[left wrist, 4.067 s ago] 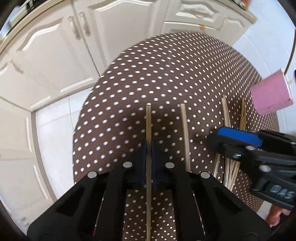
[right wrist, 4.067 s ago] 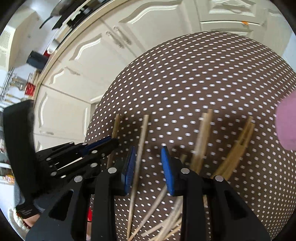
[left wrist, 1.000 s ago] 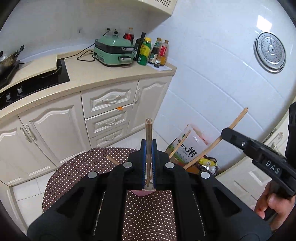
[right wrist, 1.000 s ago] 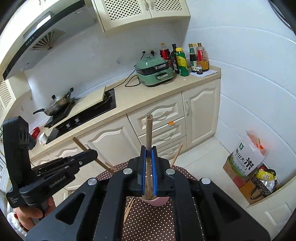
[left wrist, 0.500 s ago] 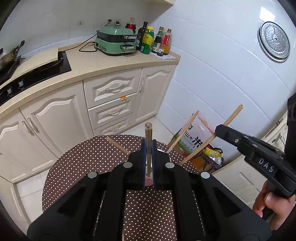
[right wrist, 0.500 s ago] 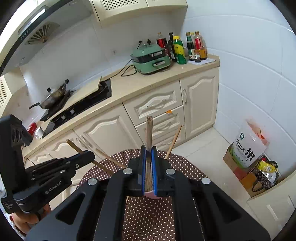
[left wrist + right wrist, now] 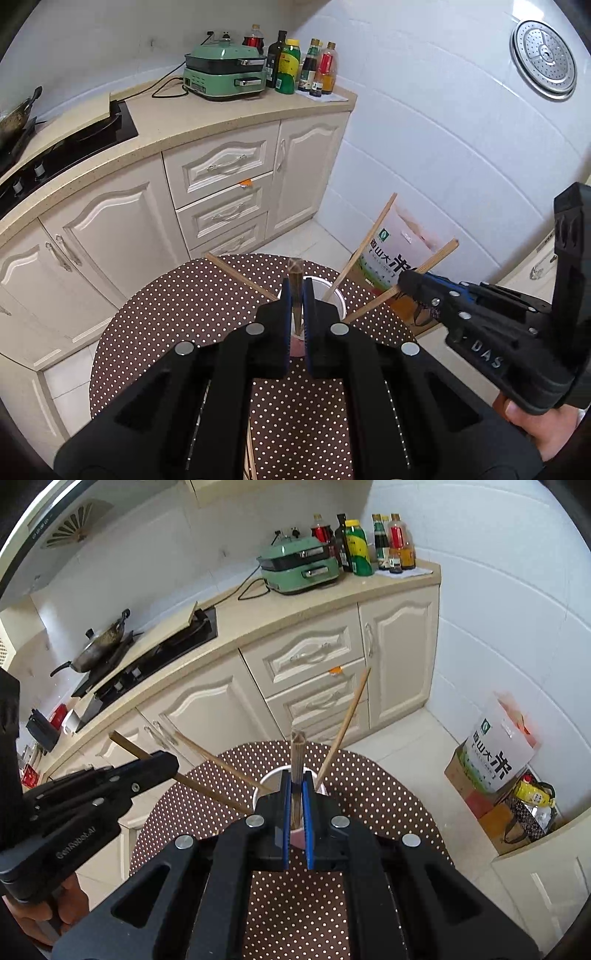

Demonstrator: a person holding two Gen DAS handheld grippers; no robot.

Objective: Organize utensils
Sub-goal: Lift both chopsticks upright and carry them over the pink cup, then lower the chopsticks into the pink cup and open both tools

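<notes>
A pink cup (image 7: 334, 295) with a white rim stands on the round brown polka-dot table (image 7: 192, 306); it also shows in the right wrist view (image 7: 266, 781). Two chopsticks (image 7: 356, 254) lean in it. My left gripper (image 7: 296, 295) is shut on a wooden chopstick (image 7: 295, 273), held upright with its lower end over the cup. My right gripper (image 7: 295, 786) is shut on another chopstick (image 7: 297, 749), also upright at the cup. Each gripper shows in the other's view, the right one (image 7: 410, 280) and the left one (image 7: 166, 764), close on either side of the cup.
Cream kitchen cabinets (image 7: 221, 177) and a counter with a green cooker (image 7: 225, 72), bottles (image 7: 295, 66) and a stove (image 7: 155, 653) stand behind the table. A rice bag (image 7: 399, 251) sits on the floor at the right. A chopstick (image 7: 251, 454) lies on the table near me.
Both grippers have tilted up from the table, each carrying a chopstick, and over the last second have lowered their chopsticks toward the cup.
</notes>
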